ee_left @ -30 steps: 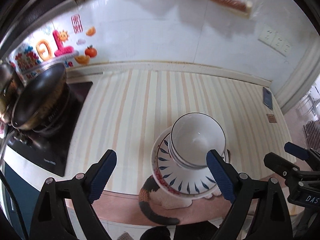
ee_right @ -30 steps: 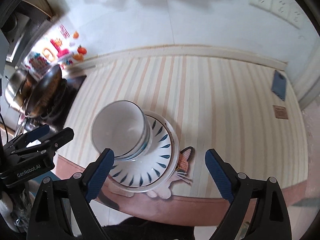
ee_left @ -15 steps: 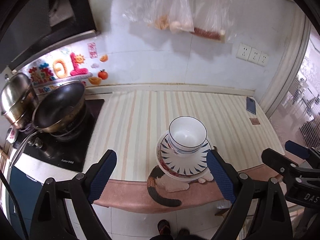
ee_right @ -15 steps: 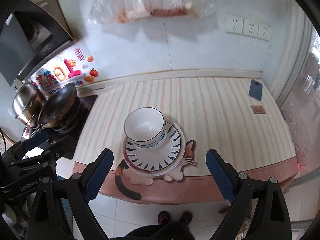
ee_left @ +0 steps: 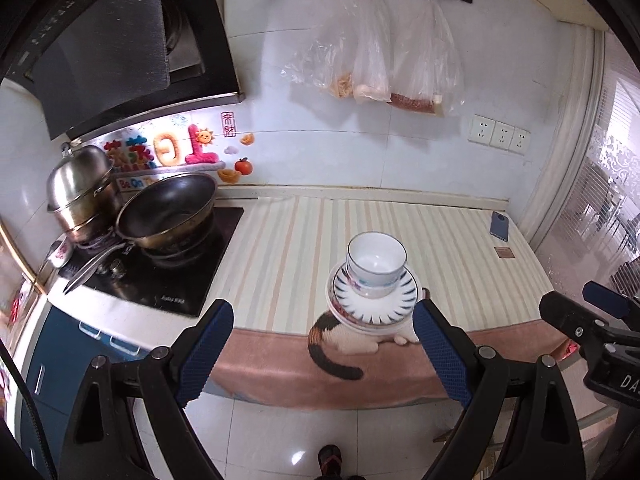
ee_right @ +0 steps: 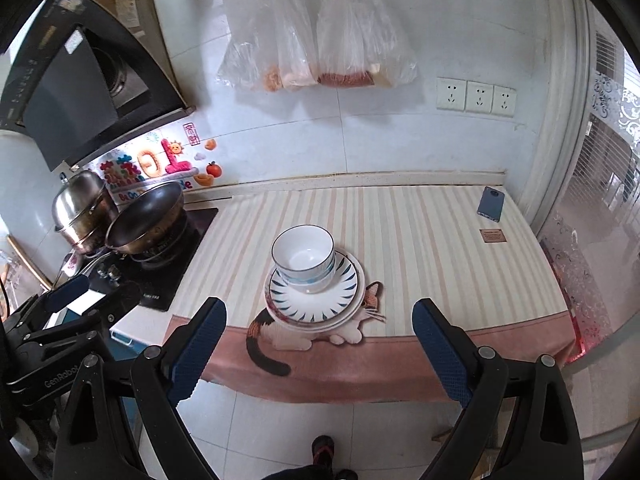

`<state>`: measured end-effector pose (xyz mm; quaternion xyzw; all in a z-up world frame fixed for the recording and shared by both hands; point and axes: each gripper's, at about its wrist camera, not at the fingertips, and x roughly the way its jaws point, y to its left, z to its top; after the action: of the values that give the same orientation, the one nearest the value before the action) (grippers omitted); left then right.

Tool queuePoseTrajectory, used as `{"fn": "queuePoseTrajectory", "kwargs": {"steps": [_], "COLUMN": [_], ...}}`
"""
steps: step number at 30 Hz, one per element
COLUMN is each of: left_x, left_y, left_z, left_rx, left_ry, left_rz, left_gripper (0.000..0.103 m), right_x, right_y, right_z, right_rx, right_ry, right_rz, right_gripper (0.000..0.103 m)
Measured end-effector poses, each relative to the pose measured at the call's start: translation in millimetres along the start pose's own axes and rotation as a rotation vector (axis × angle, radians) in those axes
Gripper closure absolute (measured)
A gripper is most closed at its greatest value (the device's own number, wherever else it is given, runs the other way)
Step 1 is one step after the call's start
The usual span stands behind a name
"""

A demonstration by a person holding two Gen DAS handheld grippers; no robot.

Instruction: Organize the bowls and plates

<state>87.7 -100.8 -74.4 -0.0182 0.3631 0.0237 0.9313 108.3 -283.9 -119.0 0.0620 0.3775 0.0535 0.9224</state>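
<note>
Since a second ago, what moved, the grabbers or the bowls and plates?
Both grabbers pulled back from the counter: the left gripper and right gripper now view it from farther away, fingers open and empty. Nothing was grabbed or let go. The white blue-rimmed bowls stayed stacked on the blue-patterned plates on the striped cat mat.

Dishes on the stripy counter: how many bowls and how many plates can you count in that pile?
Bowls: 2, nested, judging by two rims in the left wrist view.
Plates: 2, stacked under them; more might hide underneath.
Total: 4 dishes, sitting on the cat picture.
</note>
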Motion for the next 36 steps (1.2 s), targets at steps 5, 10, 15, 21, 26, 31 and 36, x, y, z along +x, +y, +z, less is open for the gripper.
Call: {"fn": "queuePoseTrajectory", "kwargs": {"steps": [5,10,15,21,26,31,36], "left_x": [-28.4,-52.9,-70.6,-86.6,-96.0,-100.8,-104.5], "left_y": [0.5,9.7,19.6,33.2,41.4,41.6,42.4], "left_z": [-13.0,-25.0,-37.7,-49.6,-57.9,-62.6,-65.1], "left_rx": [0.005,0.002,0.006,0.015,0.013,0.015,0.013], "left_ry": [-0.014,-0.033,-0.049,-0.056,-0.059,-0.061,-0.067], "left_rz": [0.011,0.016,0.015,0.013,0.012,0.006,0.001], "left_gripper": [0.011,0.011,0.011,0.011,0.011,0.011,0.011], "right_x": [-35.5,-71.8,-100.1,-120.0,-131.2,-136.6,-141.5], "right_y": [0.7,4.3,12.0,26.8,37.7,44.1,49.1], "right_z": [-22.8,-40.8,-58.0,-75.3,-89.3,-97.5,-102.4], "right_rx": [-0.026,-0.030,-0.023,-0.014,-0.014,-0.019,-0.028], "right_ry": [-0.002,-0.028,-0.057,-0.069,-0.072,-0.070,-0.076], "right_rz": [0.012,0.006,0.002,-0.013,-0.019,-0.016,-0.016], "right_gripper": [0.007,0.006,0.006,0.006,0.006,0.006,0.006]}}
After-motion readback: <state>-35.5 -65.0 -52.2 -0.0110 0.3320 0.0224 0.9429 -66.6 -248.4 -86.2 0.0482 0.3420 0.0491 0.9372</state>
